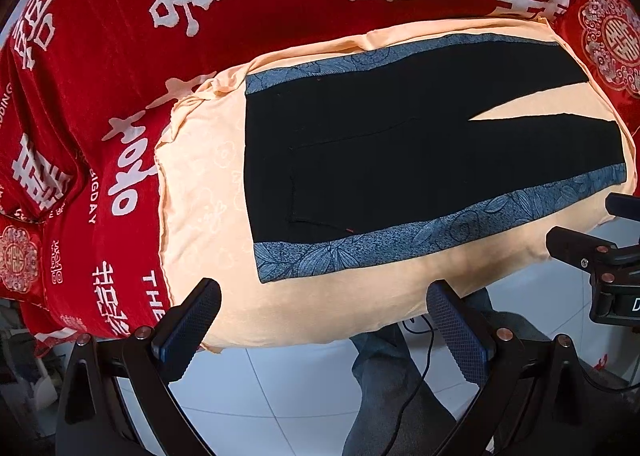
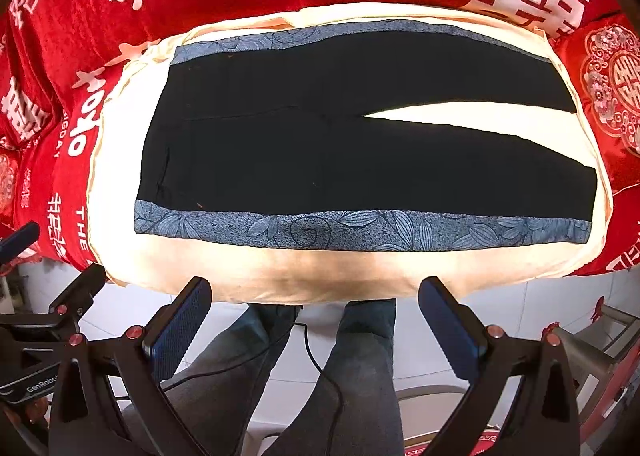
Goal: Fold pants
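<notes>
Folding looks not yet begun: the black pants (image 2: 360, 160) lie flat and full length on the peach cushion (image 2: 280, 276), both legs spread apart. Both the left gripper (image 1: 320, 332) and right gripper (image 2: 316, 324) hover off the near edge, jaws wide open, holding nothing.

Left gripper (image 1: 322, 330): black angular frame arms, copper-coloured round screw heads at the joints, dark blue finger pads (image 1: 460, 336) with fine cross-hatched texture. Right gripper (image 2: 314, 326): same build; the body seen beside it bears white "GenRobo" lettering. Person wears dark grey-blue trousers (image 2: 360, 368). Thin black cable (image 2: 320, 372) runs across them.
</notes>
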`<state>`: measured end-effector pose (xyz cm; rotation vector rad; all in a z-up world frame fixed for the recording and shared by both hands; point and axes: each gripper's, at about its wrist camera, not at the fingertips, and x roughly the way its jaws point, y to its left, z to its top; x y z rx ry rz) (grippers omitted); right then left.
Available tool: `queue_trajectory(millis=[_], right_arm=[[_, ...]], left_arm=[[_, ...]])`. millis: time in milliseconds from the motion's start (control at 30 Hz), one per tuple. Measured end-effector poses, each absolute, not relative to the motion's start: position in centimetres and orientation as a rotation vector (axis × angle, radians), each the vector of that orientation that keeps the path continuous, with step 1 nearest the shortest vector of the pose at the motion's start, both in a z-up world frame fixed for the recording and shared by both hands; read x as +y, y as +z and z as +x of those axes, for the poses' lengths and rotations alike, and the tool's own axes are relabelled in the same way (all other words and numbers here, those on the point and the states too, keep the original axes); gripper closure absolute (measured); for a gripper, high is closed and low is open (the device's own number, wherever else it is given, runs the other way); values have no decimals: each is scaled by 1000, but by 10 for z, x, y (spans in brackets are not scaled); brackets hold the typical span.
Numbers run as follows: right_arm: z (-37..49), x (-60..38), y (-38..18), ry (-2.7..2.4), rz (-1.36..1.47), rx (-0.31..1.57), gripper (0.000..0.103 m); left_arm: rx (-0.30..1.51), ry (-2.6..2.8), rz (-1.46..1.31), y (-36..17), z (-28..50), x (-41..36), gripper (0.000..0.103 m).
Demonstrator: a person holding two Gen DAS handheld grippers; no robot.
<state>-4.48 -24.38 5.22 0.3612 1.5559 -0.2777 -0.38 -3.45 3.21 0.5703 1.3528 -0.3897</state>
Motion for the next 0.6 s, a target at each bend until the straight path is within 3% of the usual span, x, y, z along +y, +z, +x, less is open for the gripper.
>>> queue_trajectory(millis=[600], right_arm=[[-48,-260,50,-263,367,1554,0]], left_arm=[[1359,-361,581,30,-12,-55,0]])
